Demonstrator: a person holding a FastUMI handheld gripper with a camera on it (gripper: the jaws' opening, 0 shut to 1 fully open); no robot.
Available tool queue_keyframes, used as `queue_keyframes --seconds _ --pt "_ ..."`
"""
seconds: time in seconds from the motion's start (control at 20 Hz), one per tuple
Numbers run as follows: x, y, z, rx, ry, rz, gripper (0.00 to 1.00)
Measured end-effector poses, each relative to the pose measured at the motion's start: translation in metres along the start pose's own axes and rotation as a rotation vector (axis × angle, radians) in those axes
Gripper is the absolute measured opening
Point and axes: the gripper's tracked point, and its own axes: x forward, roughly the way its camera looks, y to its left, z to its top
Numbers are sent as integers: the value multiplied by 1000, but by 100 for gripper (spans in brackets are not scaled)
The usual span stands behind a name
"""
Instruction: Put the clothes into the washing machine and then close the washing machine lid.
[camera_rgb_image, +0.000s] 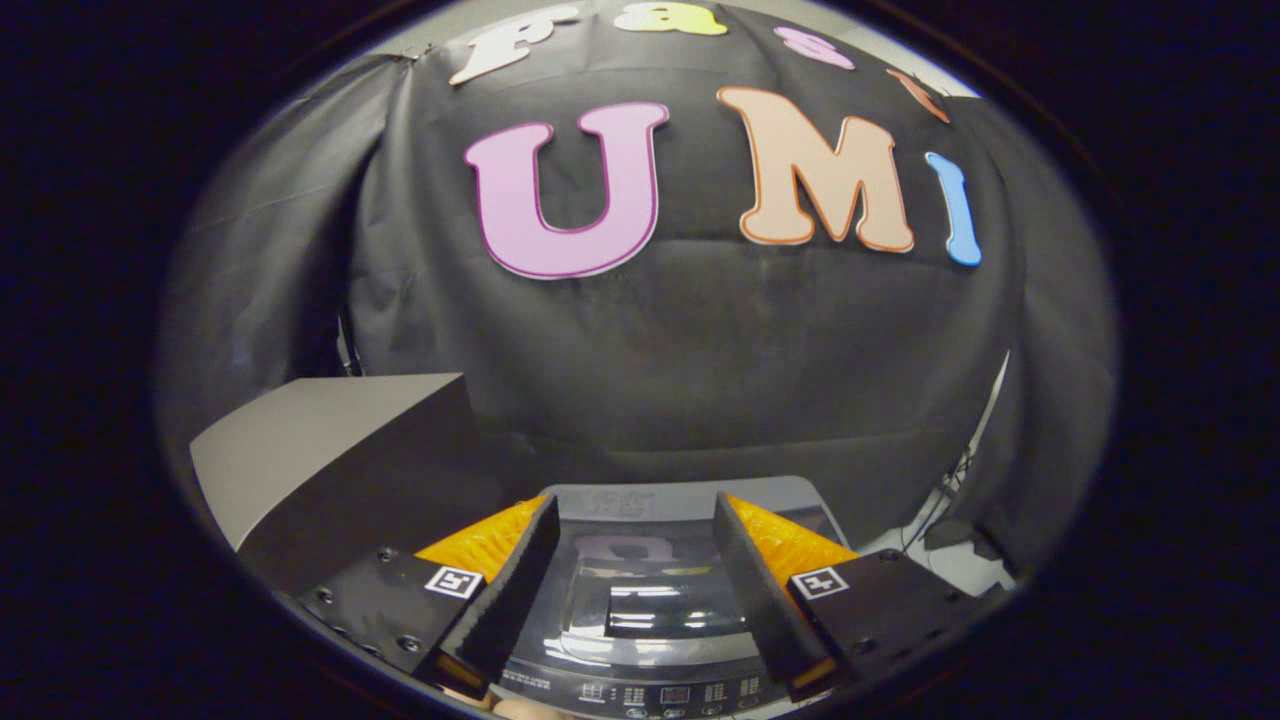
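1. Two fingers of the gripper (635, 590) are seen spread wide apart, with nothing held between them.
2. Between and just beyond the fingers, the washing machine (640, 690) is seen from above, its control panel lying nearest.
3. The washing machine lid (650, 590) is seen lying flat and glossy over the top, so it is judged to be closed already.
4. No clothes are made out in the fingers or on the lid; whether they lie inside the drum cannot be told, since the lid hides it.
5. A grey box (330, 450) is seen standing to the left of the machine, near it.
6. The task is judged to be either finished or not yet begun; the closed lid and empty fingers fit both readings.
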Motion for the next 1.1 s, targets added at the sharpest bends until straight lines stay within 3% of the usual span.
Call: queue_keyframes --seconds 0.55,0.8,1.1 --pt "-35 -29 20 -49 -276 -42 96" --pt "-67 -62 -14 -74 -325 -62 96" --pt "-108 -84 -38 -96 -496 -27 96"
